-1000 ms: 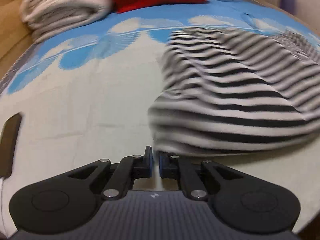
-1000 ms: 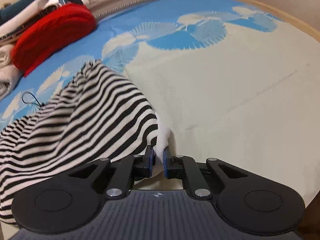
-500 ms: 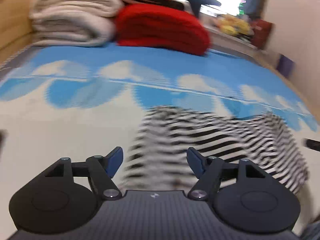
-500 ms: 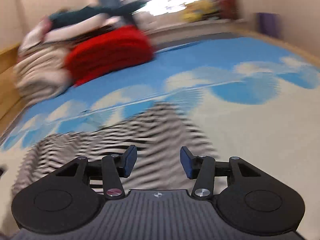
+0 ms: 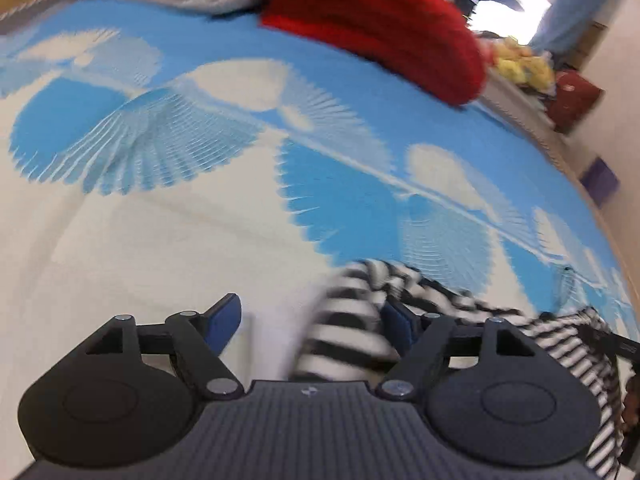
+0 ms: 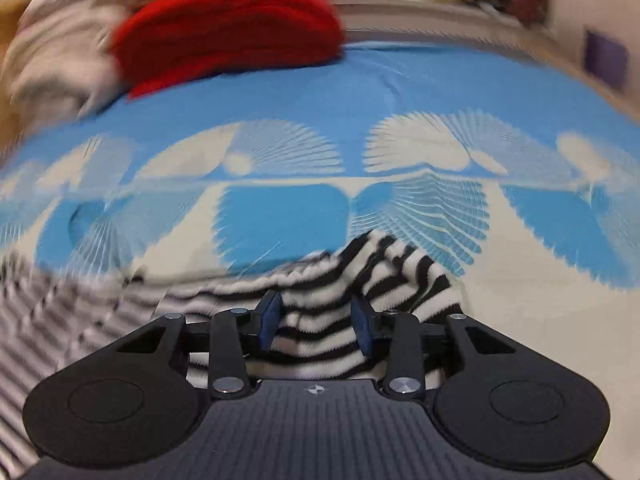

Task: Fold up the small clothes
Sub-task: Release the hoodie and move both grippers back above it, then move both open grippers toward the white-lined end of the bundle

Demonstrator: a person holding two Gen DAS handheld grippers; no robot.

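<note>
A black-and-white striped garment (image 6: 352, 280) lies on the blue-and-cream bed cover (image 6: 280, 216). My right gripper (image 6: 316, 320) is open, its jaws standing over a raised fold of the striped cloth, which lies between the blue pads. In the left wrist view the same garment (image 5: 352, 332) reaches in from the right. My left gripper (image 5: 312, 320) is open wide, with the garment's left end between the jaws and against the right pad (image 5: 400, 326). Both views are blurred.
A red knitted pile (image 6: 228, 28) and folded cream blankets (image 6: 52, 64) sit at the far end of the bed. A sill with yellow things (image 5: 524, 64) and a wall run along the right side. The bed cover (image 5: 160, 220) spreads to the left.
Both grippers were shut on the garment's edge a second ago. They opened and let go, swung up, and now stand low over the striped cloth again with jaws open.
</note>
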